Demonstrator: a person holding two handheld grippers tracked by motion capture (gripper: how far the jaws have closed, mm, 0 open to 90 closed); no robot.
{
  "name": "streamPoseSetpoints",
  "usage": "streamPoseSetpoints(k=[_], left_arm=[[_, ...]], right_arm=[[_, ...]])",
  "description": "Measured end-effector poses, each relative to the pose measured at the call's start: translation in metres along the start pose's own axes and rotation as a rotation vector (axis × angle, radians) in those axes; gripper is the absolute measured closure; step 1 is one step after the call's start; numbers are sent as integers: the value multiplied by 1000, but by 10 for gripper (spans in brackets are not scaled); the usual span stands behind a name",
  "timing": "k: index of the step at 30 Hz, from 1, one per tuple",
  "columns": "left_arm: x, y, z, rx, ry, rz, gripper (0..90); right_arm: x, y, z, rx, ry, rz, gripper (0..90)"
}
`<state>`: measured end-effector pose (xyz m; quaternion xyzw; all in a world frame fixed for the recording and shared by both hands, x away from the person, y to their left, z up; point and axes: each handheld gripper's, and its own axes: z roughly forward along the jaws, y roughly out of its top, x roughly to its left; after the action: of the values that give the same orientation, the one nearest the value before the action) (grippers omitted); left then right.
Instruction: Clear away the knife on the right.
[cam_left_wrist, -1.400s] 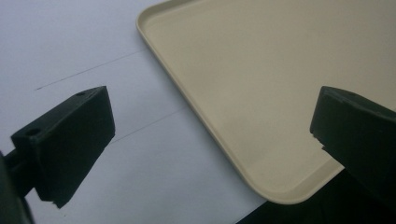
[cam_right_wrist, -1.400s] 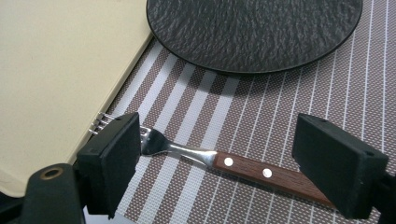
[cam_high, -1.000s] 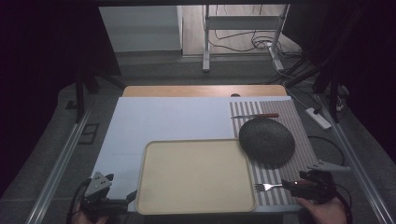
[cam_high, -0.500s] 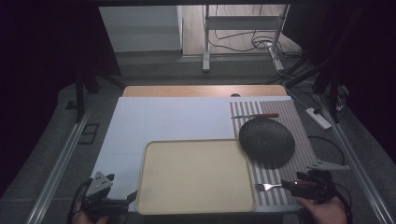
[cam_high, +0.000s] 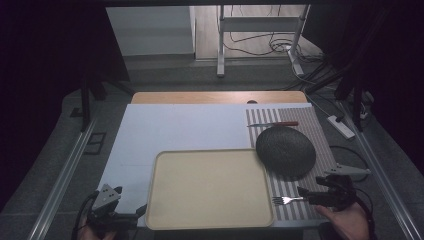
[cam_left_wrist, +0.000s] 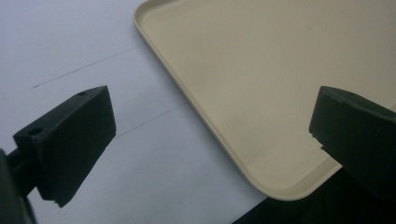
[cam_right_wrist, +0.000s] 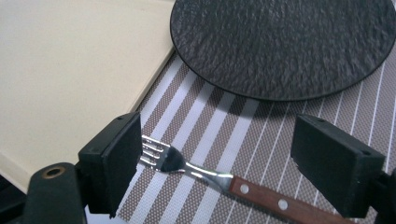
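The fork (cam_right_wrist: 205, 175) lies flat on the striped placemat (cam_right_wrist: 280, 140) at roughly 5 o'clock on the table, just beside the near right corner of the beige tray (cam_high: 210, 187), tines toward the tray. It appears light and rigid, with a smooth metal neck likely to slip and a riveted wooden handle that offers the better hold; because it lies flat, a grasp across the handle is advised. The right gripper (cam_right_wrist: 224, 163) straddles the fork with its jaws spread wide and apart from it. The left gripper (cam_left_wrist: 210, 140) is likewise spread, empty, over the tray's near left corner at 7 o'clock. The right gripper view shows the fork's rivets and tines and the textured dark plate (cam_right_wrist: 285, 44) resting partly over the tray edge. The high view adds the overall layout, including a knife (cam_high: 272, 124) at 1 o'clock beyond the plate.
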<state>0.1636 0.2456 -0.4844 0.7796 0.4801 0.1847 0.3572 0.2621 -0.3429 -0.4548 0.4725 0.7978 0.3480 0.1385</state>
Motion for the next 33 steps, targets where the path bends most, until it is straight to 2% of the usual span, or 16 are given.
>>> streamPoseSetpoints(k=[4,12,17,33], left_arm=[[0,0,0,0,0,0,4],[0,0,0,2,2,4,4],[-1,0,1,4,2,6,5],[0,1,2,13,1,3,3]], right_arm=[[-2,7,4,32,16,-16,172],[-7,24,10,29,5,-48,173],[-16,31,19,48,20,-41,176],[-32,60,38,57,6,-55,167]])
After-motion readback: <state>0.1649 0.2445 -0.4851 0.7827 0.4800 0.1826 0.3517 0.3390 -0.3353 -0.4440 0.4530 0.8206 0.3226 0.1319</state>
